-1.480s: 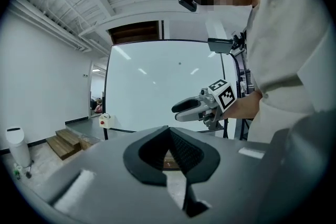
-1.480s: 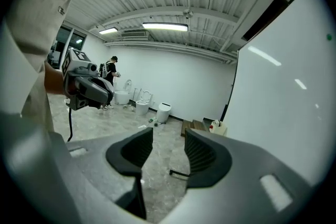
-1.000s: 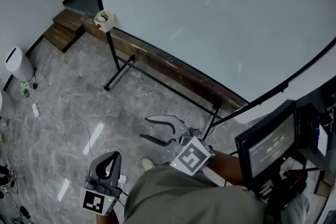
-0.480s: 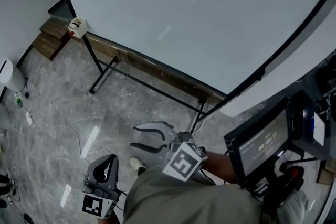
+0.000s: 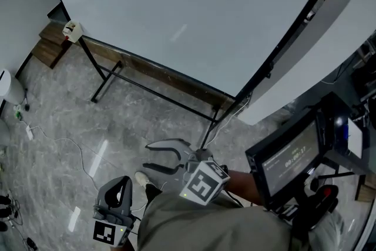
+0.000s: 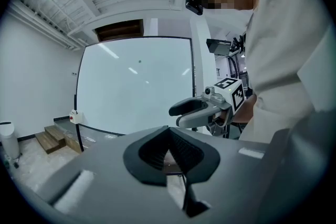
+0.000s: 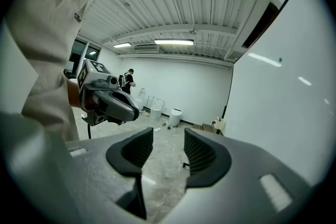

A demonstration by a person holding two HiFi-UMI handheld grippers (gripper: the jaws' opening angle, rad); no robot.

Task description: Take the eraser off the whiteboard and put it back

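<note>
The right tool (image 5: 150, 157) gapes empty and the left tool (image 5: 122, 185) is pinched closed on nothing, both near the whiteboard (image 5: 176, 9). No eraser shows. The box (image 5: 71, 30) at the whiteboard's lower-left corner may hold it, so this fits fetching or finishing.

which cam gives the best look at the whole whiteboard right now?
Left gripper view: the whiteboard sits nearly face-on and almost whole, with its top and both side edges in frame. The head view looks down on it and cuts off its top. The right gripper view catches it only at a steep slant along the right side.
</note>
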